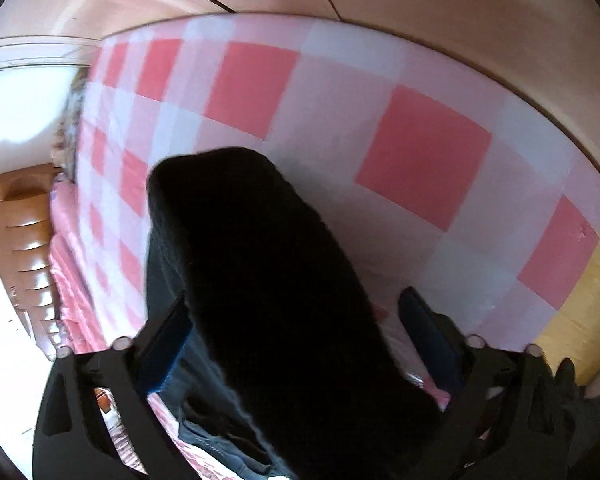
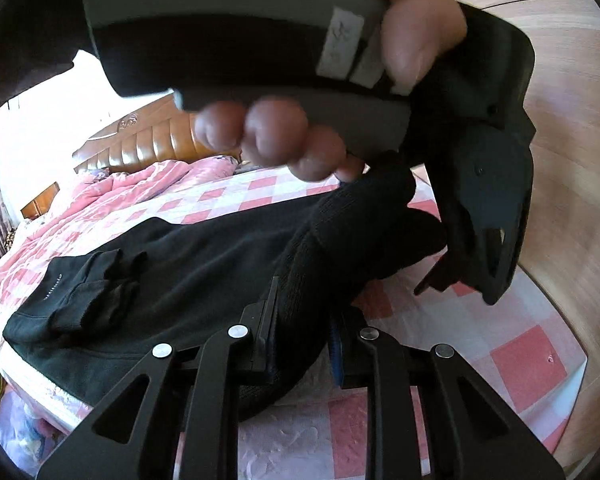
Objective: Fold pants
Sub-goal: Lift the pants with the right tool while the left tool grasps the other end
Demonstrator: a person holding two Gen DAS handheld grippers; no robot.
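Black pants (image 2: 172, 280) lie on a pink-and-white checked bed (image 2: 500, 360). My right gripper (image 2: 300, 340) is shut on a ribbed leg cuff (image 2: 340, 232) and lifts it off the bed. In the left wrist view a black pant leg (image 1: 260, 280) runs up between the fingers of my left gripper (image 1: 296, 320). Its blue-padded jaws stand wide apart on either side of the fabric. The left gripper also shows in the right wrist view (image 2: 480, 220), held by a hand just above the lifted cuff.
A pink quilt (image 2: 140, 184) is bunched at the head of the bed by a brown padded headboard (image 2: 152, 144). Wooden floor (image 2: 572, 160) lies beyond the bed edge. A yellow wooden surface (image 1: 580, 312) sits by the bed corner.
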